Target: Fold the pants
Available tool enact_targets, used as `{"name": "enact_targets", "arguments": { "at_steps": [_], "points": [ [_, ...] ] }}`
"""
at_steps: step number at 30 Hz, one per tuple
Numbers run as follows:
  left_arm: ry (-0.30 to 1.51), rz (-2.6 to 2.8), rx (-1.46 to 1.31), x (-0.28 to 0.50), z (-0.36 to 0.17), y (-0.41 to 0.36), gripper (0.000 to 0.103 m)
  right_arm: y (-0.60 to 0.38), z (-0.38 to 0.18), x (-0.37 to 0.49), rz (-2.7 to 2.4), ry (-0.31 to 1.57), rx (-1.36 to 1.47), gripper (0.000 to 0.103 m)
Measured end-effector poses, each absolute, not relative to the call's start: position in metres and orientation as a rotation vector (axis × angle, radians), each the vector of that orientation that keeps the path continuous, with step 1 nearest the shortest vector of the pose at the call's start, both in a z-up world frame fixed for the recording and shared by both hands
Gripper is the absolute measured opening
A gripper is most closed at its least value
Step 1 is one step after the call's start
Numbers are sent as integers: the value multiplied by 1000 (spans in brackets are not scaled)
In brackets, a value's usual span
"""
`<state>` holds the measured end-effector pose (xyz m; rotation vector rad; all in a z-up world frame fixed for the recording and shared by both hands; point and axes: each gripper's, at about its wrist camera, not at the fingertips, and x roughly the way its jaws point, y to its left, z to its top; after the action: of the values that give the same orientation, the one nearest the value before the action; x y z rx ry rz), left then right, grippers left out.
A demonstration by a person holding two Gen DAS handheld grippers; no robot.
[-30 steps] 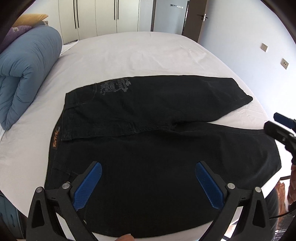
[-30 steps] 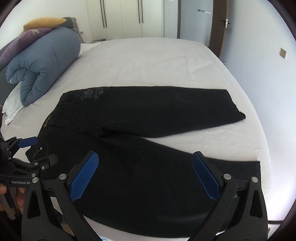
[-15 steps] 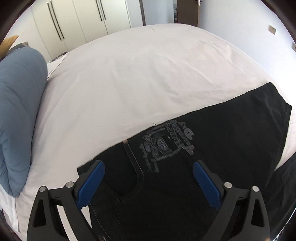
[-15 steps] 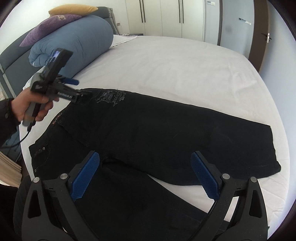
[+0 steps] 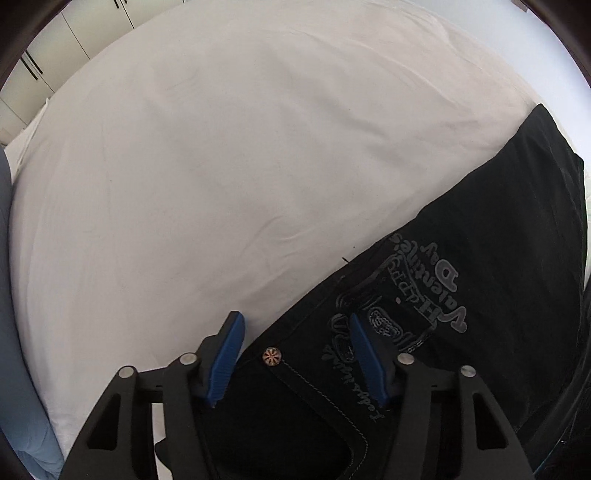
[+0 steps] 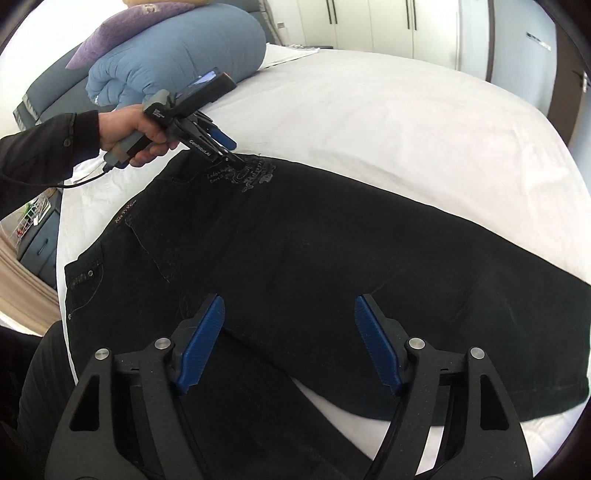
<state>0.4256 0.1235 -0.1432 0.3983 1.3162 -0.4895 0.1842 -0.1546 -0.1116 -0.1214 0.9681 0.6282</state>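
White sheets cover a wide bed (image 6: 369, 122), with pale wardrobe doors (image 6: 369, 22) along the far wall. At the left, a rolled blue duvet (image 6: 177, 55) sits at the head of the bed with a purple pillow (image 6: 125, 27) on top. A bare hand (image 6: 136, 133) in a dark sleeve holds the left gripper (image 6: 231, 157) down at the far corner of the waistband, beside a grey printed design (image 6: 255, 173). In the left wrist view that gripper (image 5: 295, 354) has its blue fingers (image 5: 225, 354) partly apart, one over the sheet and the other over the cloth, with a metal rivet (image 5: 272, 356) and a stitched pocket seam between them; they grip nothing.

Black pants (image 6: 295, 251) lie flat across the near half of the bed, waistband to the left and one leg running out to the right, its hem near the bed's edge. The second leg lies nearer the camera. The right gripper (image 6: 290, 343) hangs over the crotch area, fingers wide apart and holding nothing.
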Motion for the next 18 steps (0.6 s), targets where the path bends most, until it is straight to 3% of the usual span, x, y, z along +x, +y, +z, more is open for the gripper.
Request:
{"name": "enact_targets", "arguments": {
  "at_steps": [3, 5, 6, 15, 18],
  "points": [
    [1317, -511, 398, 422, -143, 121, 40, -145, -113, 196, 650, 965, -121, 66],
    [1302, -517, 412, 416, -139, 117, 18, -141, -113, 203, 655, 963, -124, 64],
    [1280, -506, 437, 412, -136, 115, 15, -139, -111, 208, 665, 961, -124, 62],
    [1083, -469, 426, 374, -101, 128, 9, -109, -99, 284, 705, 959, -205, 38],
    [1024, -462, 456, 357, -91, 131, 8, -93, -100, 317, 738, 971, -261, 35]
  ]
}}
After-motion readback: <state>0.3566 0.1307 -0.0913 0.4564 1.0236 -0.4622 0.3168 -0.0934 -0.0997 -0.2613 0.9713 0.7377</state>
